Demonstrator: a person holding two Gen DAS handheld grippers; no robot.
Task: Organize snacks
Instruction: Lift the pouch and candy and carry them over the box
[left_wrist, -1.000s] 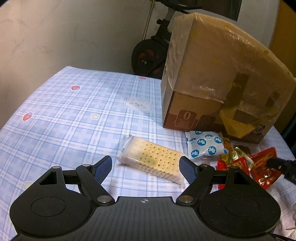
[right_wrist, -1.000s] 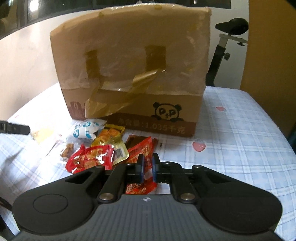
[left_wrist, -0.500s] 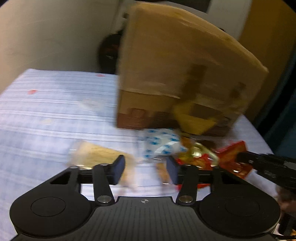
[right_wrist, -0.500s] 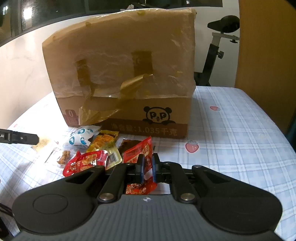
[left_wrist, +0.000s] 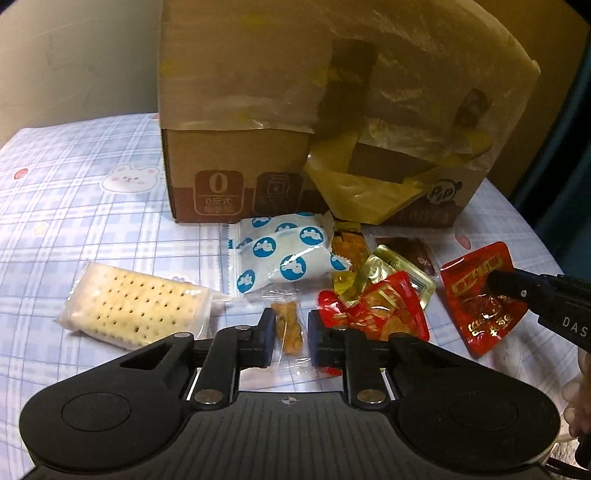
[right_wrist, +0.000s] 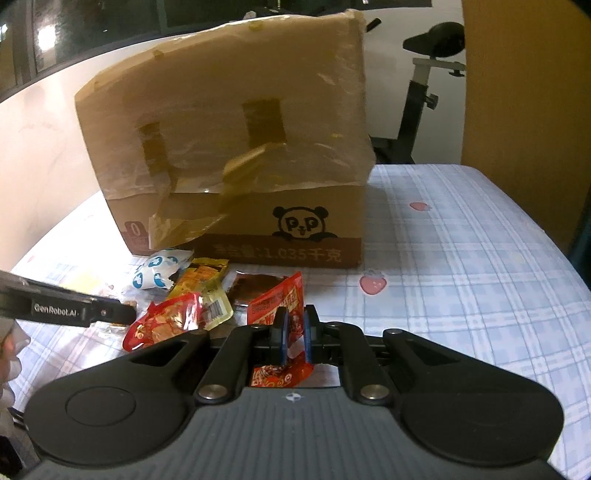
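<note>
Nearest in the left wrist view: left tongs (left_wrist: 290, 338) clamped on a small clear packet (left_wrist: 289, 326) of golden-brown pieces, flat on the checked surface (left_wrist: 92, 206). Just left of it, a clear-wrapped cracker pack (left_wrist: 135, 304), no print readable. Just right, a crumpled red foil packet (left_wrist: 373, 312) with a yellow wrapper (left_wrist: 384, 271) tucked behind.

Nearest in the right wrist view: right tongs (right_wrist: 294, 334) pinched shut on a red pouch (right_wrist: 279, 301) with white lettering, too blurred to read. "GenRobot.AI" legible on the left tongs' arm, reaching in from the left edge there; "DAS" visible on the right tongs' arm in the left view.

Farther back: a white pouch with blue round rabbit marks (left_wrist: 282, 254), touching the foot of the box.

Farthest: a taped cardboard box (right_wrist: 236, 147), with a panda logo lettered "P P", "1.035" followed by Chinese characters, and a brown panel showing "0".
</note>
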